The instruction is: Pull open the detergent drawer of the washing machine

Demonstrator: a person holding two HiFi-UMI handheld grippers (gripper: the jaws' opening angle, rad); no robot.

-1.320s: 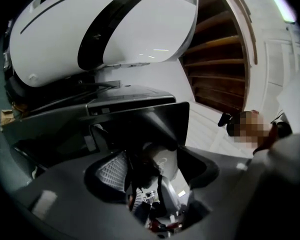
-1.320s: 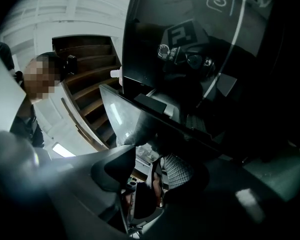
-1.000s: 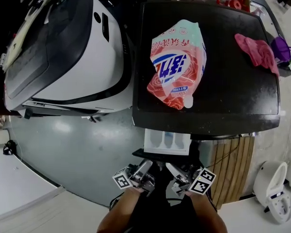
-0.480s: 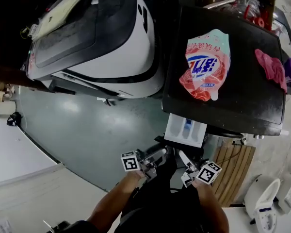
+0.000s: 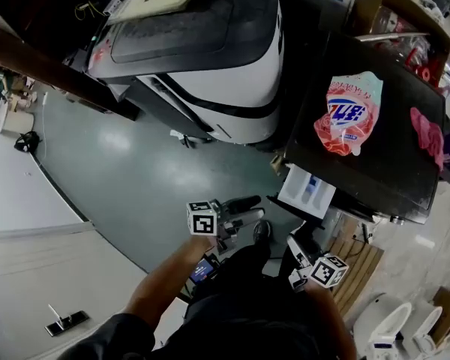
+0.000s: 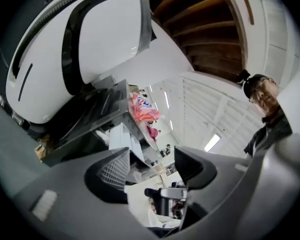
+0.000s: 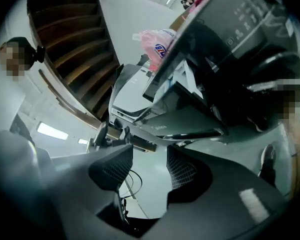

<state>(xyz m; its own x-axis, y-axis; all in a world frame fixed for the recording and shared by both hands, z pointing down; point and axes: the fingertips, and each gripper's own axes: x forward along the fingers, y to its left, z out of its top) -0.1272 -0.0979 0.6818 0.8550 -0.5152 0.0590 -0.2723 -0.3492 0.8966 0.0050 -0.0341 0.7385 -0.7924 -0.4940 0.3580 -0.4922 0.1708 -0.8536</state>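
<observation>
The detergent drawer (image 5: pixel 307 191) is sticking out of the washing machine (image 5: pixel 394 175) at 12 o'clock from the right claw (image 5: pixel 294 244), which is opening empty like the open left claw (image 5: pixel 251 208); it looks light and stiff, best pulled by its front edge.

Detergent bag (image 5: pixel 350 115); pink cloth (image 5: pixel 429 135) to its right; white appliance (image 5: pixel 210 58) at left.

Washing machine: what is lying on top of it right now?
A detergent bag and a pink cloth lie apart on its black top. Whatever is under them is covered.
</observation>
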